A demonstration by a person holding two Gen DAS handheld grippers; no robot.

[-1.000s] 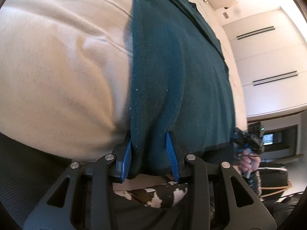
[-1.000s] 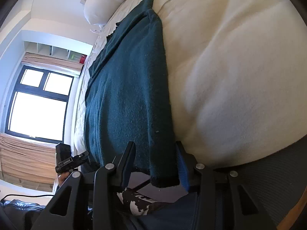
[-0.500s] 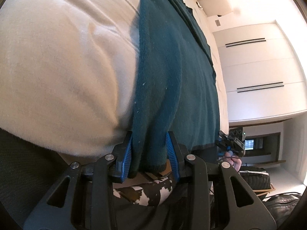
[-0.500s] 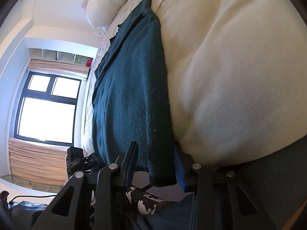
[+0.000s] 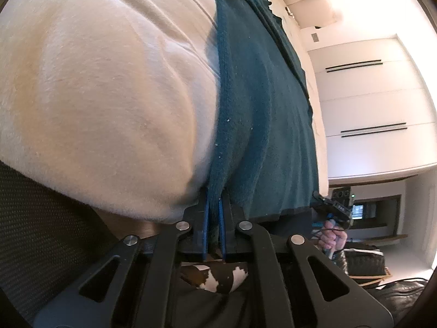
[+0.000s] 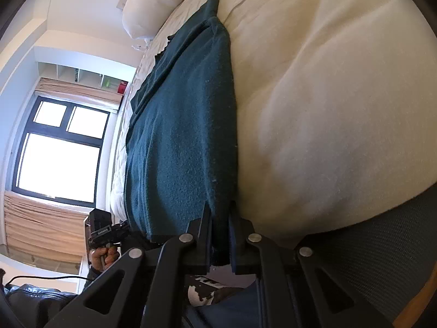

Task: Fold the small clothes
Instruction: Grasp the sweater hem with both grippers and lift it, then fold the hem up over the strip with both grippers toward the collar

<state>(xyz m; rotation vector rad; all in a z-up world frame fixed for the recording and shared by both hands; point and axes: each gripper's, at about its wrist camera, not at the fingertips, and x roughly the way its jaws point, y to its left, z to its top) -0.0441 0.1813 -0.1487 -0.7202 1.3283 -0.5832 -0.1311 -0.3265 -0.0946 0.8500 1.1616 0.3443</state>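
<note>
Your left tongs (image 5: 213, 218) are clamped on one near corner of the teal sweater (image 5: 262, 114), and your right tongs (image 6: 220, 232) pinch the other; the sweater lies flat on the cream bed (image 6: 327, 109).

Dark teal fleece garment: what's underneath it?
The dark teal fleece garment lies on a cream padded bedcover, visible beside it. Anything beneath the fleece itself is covered.

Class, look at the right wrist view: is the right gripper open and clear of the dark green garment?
No. The right gripper is shut on the near edge of the dark green garment, which lies on the cream bedding.
</note>
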